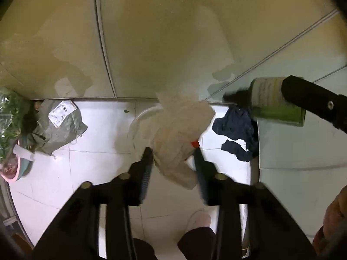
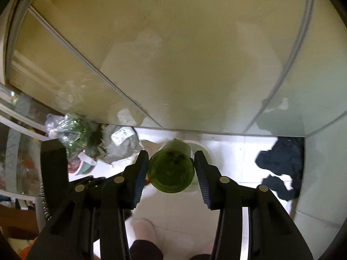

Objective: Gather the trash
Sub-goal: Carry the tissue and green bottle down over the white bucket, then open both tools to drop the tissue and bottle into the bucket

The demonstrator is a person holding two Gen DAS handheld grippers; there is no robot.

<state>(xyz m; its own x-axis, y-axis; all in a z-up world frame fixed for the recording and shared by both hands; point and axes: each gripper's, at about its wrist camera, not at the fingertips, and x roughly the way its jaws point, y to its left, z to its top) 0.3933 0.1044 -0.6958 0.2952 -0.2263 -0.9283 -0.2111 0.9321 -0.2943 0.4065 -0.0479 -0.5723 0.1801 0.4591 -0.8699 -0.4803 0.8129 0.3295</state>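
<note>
My left gripper [image 1: 172, 153] is shut on a crumpled beige paper wad [image 1: 180, 130], held above the white floor. A small red piece [image 1: 195, 144] shows at its right finger. A white round bin rim [image 1: 138, 119] lies below, partly hidden by the wad. My right gripper [image 2: 171, 160] is shut on a green glass bottle [image 2: 171, 171], seen bottom-first. The same bottle [image 1: 273, 99] shows at the right of the left wrist view, held by the right gripper's black finger [image 1: 308, 99]. The bin rim [image 2: 203, 149] lies under the bottle.
A grey mailer bag [image 1: 58, 123] with a label and a clear bag of greens [image 1: 9, 117] lie at the left by a pink bowl [image 1: 13, 173]. Dark blue cloth [image 1: 238, 130] lies at the right corner. Glass panels stand behind. My slippers [image 1: 200, 218] are below.
</note>
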